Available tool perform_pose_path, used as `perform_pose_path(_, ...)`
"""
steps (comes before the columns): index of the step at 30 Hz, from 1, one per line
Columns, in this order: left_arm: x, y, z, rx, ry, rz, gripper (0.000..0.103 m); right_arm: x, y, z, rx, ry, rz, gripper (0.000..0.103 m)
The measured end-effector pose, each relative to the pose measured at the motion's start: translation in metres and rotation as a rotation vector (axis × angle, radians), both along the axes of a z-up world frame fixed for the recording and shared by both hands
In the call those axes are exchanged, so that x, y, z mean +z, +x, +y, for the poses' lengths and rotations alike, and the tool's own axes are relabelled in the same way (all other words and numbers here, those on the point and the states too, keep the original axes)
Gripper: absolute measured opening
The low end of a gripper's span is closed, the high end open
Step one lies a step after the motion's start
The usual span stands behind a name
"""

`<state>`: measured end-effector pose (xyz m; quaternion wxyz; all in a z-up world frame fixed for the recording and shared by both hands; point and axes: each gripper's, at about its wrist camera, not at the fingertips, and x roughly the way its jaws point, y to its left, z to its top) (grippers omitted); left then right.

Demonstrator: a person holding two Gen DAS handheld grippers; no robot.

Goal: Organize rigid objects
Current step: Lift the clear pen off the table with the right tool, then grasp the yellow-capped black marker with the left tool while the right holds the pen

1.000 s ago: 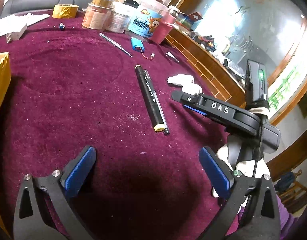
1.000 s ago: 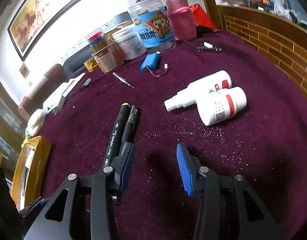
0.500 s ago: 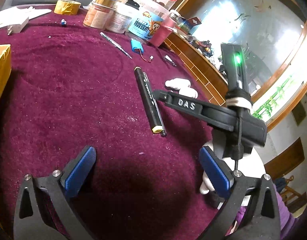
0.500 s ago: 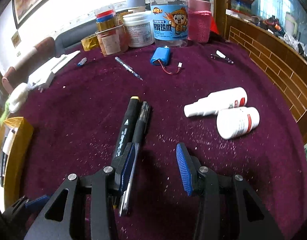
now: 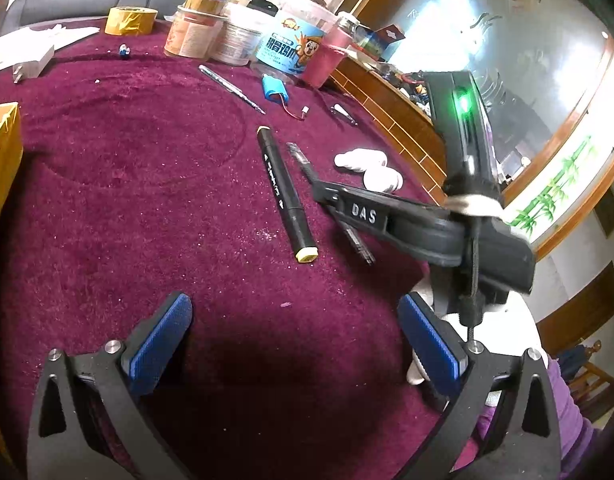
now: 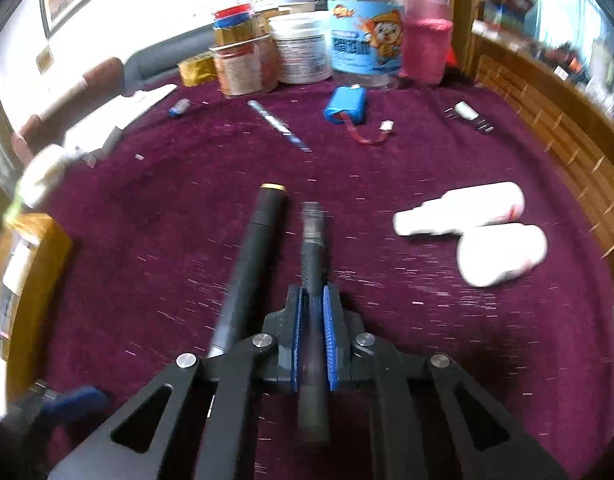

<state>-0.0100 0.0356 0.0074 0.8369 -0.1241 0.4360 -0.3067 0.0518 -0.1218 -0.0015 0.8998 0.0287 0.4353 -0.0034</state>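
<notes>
Left wrist view first: the left gripper (image 5: 293, 340) sits at the bottom of the frame with its blue pads spread wide and nothing but bare burgundy tablecloth (image 5: 119, 200) between them. Up past it, in the middle of the frame, a fat black marker (image 5: 285, 194) with a yellowish end cap lies on the cloth, long axis running from upper left to lower right. Just to its right, the right gripper (image 5: 327, 196) reaches in from the right edge and is clamped on a thinner dark pen (image 5: 307, 166), which runs roughly parallel to the marker. Two white bottles (image 5: 371, 168) lie further right, near the wooden edge.

Right wrist view: a bit motion-blurred, but the right claw's blue pads are pinched tight on the pen's barrel, centre-bottom of the frame. The pen points straight up the frame, away from the camera, in line with the fingers. The marker lies just left of it, close but apart from it as far as I can tell. A blue battery pack (image 6: 345, 106) and a cluster of jars (image 6: 303, 54) sit along the top.

My read: the right hand owns the pen, and it should lift clear without dragging the marker. The marker lies nearer the left claw.
</notes>
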Motion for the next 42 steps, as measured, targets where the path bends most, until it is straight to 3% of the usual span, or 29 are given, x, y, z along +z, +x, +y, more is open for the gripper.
perform_pose_path(4, 0.000, 0.000, -0.002, 0.000, 0.017, -0.005, 0.103, 0.000, -0.003, -0.010, -0.034, -0.014, -0.018, 0.009)
perform_pose_path(11, 0.001, -0.004, -0.017, -0.001, 0.124, -0.028, 0.103, 0.000, -0.010, -0.027, -0.029, 0.091, -0.036, 0.009)
perform_pose_path(18, -0.006, -0.010, -0.058, 0.015, 0.444, -0.076, 0.103, -0.003, -0.011, -0.034, -0.022, 0.156, -0.049, 0.012)
perform_pose_path(20, -0.009, -0.009, -0.065, 0.021, 0.502, -0.084, 0.103, -0.003, -0.011, -0.035, -0.006, 0.186, -0.054, 0.019)
perform_pose_path(25, -0.010, -0.008, -0.063, 0.031, 0.504, -0.084, 0.103, -0.003, -0.010, -0.028, 0.018, 0.154, -0.049, 0.024)
perform_pose_path(32, -0.010, -0.009, -0.065, 0.031, 0.514, -0.086, 0.103, -0.001, -0.006, -0.002, 0.045, -0.040, -0.018, 0.023)
perform_pose_path(34, -0.010, -0.009, -0.066, 0.031, 0.516, -0.087, 0.103, -0.001, -0.007, -0.005, 0.045, -0.026, -0.010, 0.018)
perform_pose_path(35, -0.010, -0.009, -0.065, 0.029, 0.516, -0.086, 0.103, 0.000, -0.007, -0.007, 0.041, -0.018, -0.005, 0.009)
perform_pose_path(38, -0.008, -0.010, -0.062, 0.019, 0.499, -0.080, 0.103, 0.002, -0.015, -0.018, 0.022, 0.059, 0.029, 0.008)
perform_pose_path(40, -0.006, -0.011, -0.058, 0.022, 0.477, -0.075, 0.093, 0.002, -0.024, -0.028, 0.009, 0.098, 0.038, 0.008)
perform_pose_path(42, 0.000, -0.012, -0.048, 0.038, 0.425, -0.062, 0.060, 0.002, -0.032, -0.038, 0.003, 0.144, 0.046, 0.008)
